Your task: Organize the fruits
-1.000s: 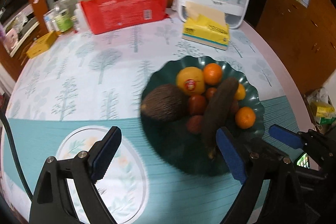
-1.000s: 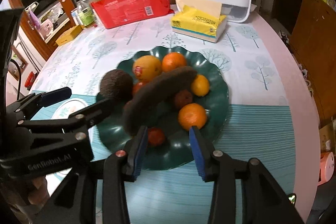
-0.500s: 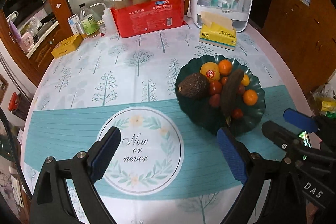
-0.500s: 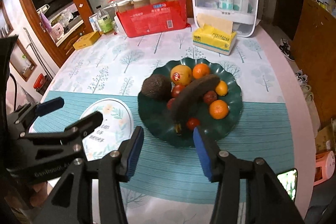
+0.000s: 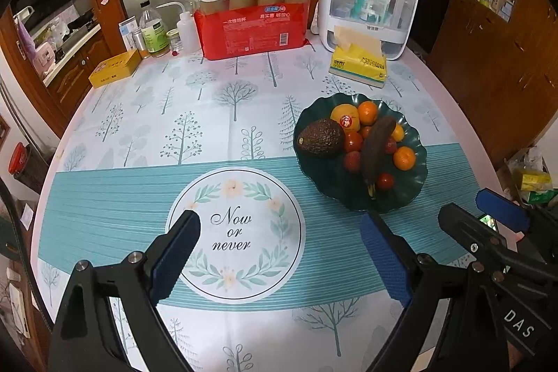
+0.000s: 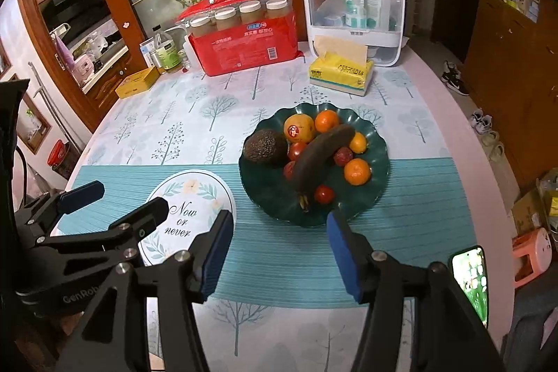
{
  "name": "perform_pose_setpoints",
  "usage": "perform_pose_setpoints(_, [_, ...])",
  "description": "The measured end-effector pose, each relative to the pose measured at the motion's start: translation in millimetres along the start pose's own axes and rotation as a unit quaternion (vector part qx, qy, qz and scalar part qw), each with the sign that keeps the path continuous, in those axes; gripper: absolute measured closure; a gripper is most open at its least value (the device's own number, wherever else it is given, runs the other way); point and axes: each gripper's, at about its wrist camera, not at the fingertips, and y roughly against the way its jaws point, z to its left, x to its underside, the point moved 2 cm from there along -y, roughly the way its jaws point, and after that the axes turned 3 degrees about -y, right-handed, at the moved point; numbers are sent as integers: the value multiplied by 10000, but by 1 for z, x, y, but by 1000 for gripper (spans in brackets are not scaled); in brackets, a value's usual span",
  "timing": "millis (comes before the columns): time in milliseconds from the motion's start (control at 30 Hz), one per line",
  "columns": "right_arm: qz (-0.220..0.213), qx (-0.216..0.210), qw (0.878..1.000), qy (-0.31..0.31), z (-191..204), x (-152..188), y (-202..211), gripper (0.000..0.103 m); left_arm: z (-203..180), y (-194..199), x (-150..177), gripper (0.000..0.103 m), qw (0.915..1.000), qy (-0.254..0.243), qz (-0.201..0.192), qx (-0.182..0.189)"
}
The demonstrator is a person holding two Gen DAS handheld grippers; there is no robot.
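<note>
A dark green scalloped plate (image 5: 416,175) (image 6: 378,176) on the table holds an avocado (image 5: 321,137) (image 6: 265,149), a dark brown banana (image 5: 375,150) (image 6: 319,156), a yellow orange with a sticker (image 5: 345,118) (image 6: 298,128), mandarins and small red fruits. My left gripper (image 5: 279,253) is open and empty, above the round "Now or never" print (image 5: 235,230), left of the plate. My right gripper (image 6: 279,250) is open and empty, just in front of the plate.
At the table's back stand a red pack of jars (image 5: 253,20), a white cosmetics case (image 5: 369,13), a yellow tissue pack (image 5: 359,65), bottles (image 5: 153,33) and a yellow box (image 5: 113,68). A phone (image 6: 469,279) lies at the right edge. Wooden cabinets stand at the right.
Both grippers have pulled back and up from the plate, so the whole table now shows. Both stay open and empty. The fruit on the plate has not moved.
</note>
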Motion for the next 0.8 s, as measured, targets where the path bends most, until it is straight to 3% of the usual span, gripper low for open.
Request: perform_pose_setpoints(800, [-75, 87, 9997, 227, 17, -2, 15, 46, 16, 14, 3, 11, 9994, 260, -209, -56])
